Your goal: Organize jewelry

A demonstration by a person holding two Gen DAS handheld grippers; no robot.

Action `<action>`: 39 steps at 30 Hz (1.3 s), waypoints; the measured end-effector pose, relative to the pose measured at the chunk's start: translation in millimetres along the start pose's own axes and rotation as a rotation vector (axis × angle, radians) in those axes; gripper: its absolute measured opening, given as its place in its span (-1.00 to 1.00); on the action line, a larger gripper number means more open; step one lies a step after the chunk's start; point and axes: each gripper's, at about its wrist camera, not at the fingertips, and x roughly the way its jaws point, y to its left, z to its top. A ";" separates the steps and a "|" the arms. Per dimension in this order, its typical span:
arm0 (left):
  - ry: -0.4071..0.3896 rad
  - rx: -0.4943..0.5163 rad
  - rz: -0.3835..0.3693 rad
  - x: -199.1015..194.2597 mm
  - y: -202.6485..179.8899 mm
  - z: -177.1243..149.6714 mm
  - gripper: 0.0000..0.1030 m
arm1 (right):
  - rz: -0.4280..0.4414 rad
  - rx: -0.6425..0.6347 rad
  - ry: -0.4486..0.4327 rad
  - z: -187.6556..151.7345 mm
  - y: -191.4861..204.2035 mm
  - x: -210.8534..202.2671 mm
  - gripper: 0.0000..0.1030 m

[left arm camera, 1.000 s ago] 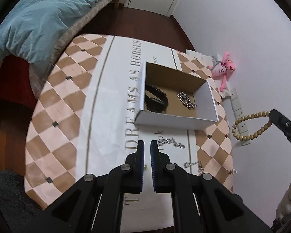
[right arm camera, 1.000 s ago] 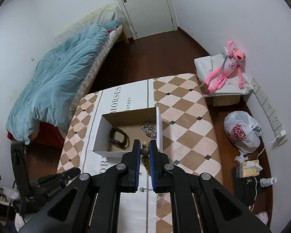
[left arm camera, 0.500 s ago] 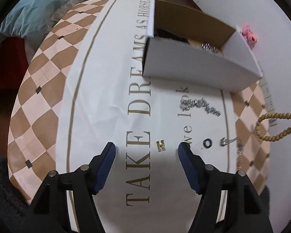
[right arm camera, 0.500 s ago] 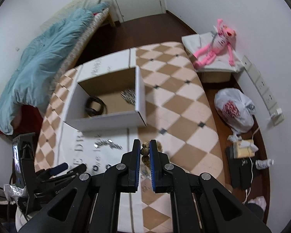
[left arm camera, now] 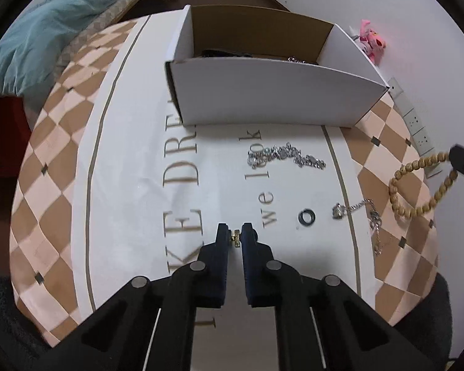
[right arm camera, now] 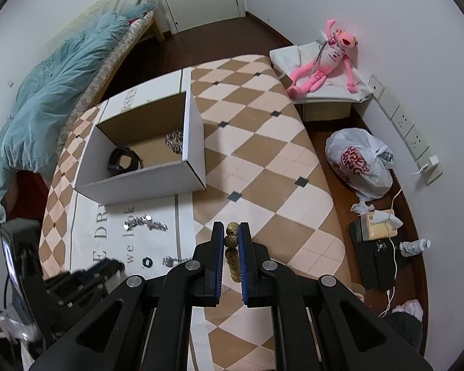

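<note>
matt cardboard box (left arm camera: pixel 262 99), shiny metal chain (left arm camera: pixel 286 156)

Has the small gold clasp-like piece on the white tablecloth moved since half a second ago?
No. The small gold piece sits by the same "TAKE" lettering; the left gripper has closed around it.

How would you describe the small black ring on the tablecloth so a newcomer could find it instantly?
Start at the white cardboard box on the tablecloth. In front of it, below the printed "we look", lies the black ring. Unlike the silver chains beside it, it is a plain dark circle.
</note>
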 end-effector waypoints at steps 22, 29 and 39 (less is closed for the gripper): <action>0.045 0.002 -0.023 -16.3 22.9 -5.4 0.05 | 0.078 0.027 -0.033 7.6 0.4 -17.6 -0.82; 0.016 0.066 0.017 -3.5 11.6 -15.1 0.11 | 0.066 0.094 0.054 -27.2 -25.4 18.2 -0.82; -0.052 0.184 0.040 -4.1 -7.3 -17.2 -0.70 | 0.050 0.144 0.090 -55.1 -44.3 33.8 -0.82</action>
